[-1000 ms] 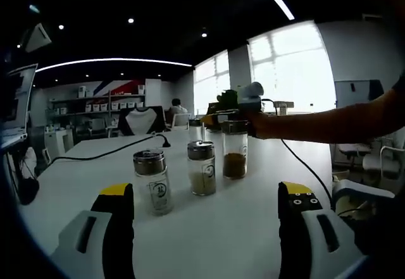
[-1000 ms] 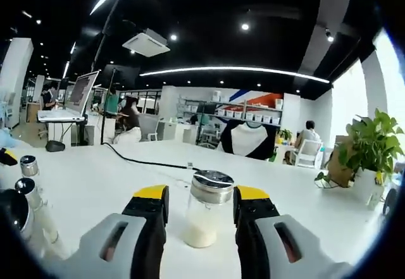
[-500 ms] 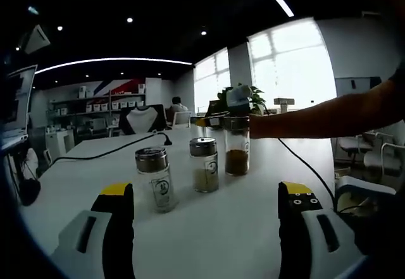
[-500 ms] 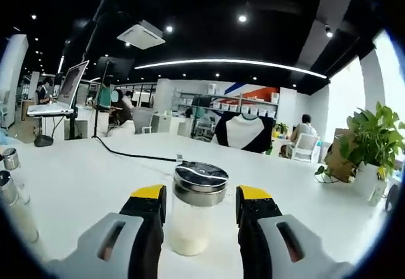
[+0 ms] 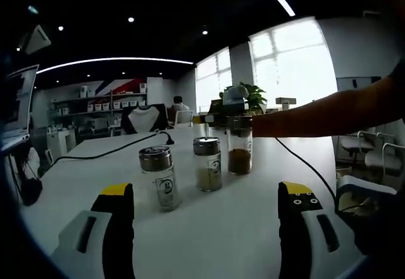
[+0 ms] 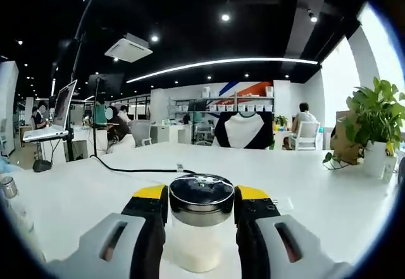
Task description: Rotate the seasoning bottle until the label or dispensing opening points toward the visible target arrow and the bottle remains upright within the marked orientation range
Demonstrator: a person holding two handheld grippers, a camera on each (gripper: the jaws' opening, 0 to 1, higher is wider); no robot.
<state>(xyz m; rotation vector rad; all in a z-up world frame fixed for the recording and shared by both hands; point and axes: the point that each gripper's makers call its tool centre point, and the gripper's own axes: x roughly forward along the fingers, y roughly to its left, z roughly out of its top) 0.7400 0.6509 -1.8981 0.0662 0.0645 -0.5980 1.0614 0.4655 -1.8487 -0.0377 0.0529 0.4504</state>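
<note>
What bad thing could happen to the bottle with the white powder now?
The right gripper has its jaws at the white-powder bottle just under the metal cap. Turned with a loose or off-center hold, it might tip. The black cable lies close behind on the table and could snag.
</note>
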